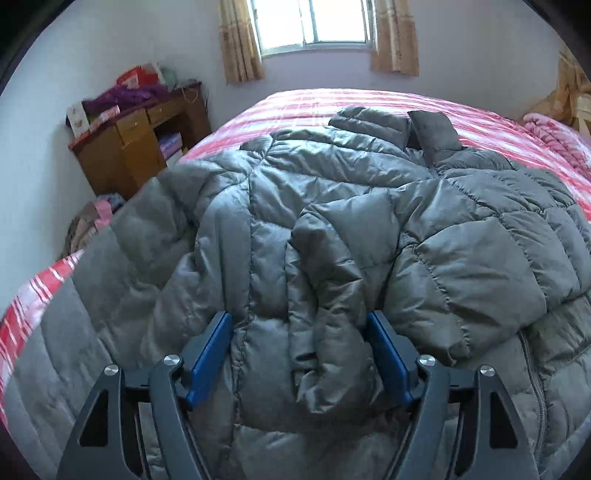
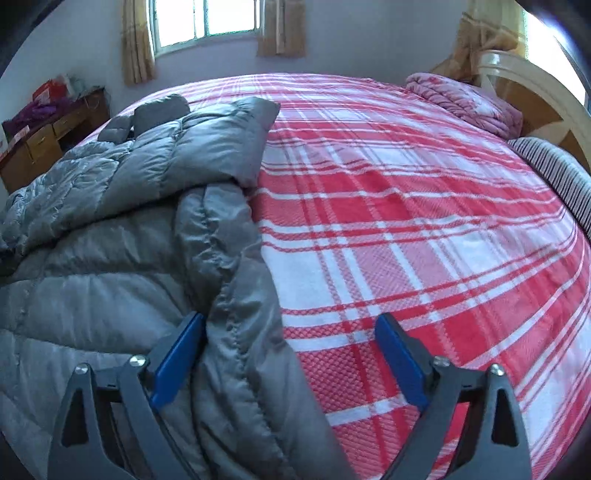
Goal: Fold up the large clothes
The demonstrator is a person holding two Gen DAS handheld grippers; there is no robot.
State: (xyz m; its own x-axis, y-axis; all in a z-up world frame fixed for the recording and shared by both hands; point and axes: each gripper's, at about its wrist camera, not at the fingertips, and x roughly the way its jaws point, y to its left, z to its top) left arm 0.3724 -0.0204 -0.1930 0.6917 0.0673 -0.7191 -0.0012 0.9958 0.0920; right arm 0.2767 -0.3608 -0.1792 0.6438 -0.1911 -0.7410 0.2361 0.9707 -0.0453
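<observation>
A large grey quilted puffer jacket (image 1: 332,206) lies spread on a bed with a red and white plaid blanket (image 2: 406,221). In the left wrist view a sleeve (image 1: 325,295) is folded over the jacket's body. My left gripper (image 1: 299,325) is open, its blue pads on either side of the sleeve's cuff end. In the right wrist view the jacket (image 2: 129,221) fills the left side. My right gripper (image 2: 290,325) is open and straddles the jacket's stitched right edge (image 2: 240,314), with the right pad over bare blanket.
A wooden desk (image 1: 136,147) with clutter stands by the far left wall under a curtained window (image 1: 314,22). A folded pink quilt (image 2: 465,99) and a striped cloth (image 2: 554,173) lie near the headboard (image 2: 535,92) at far right.
</observation>
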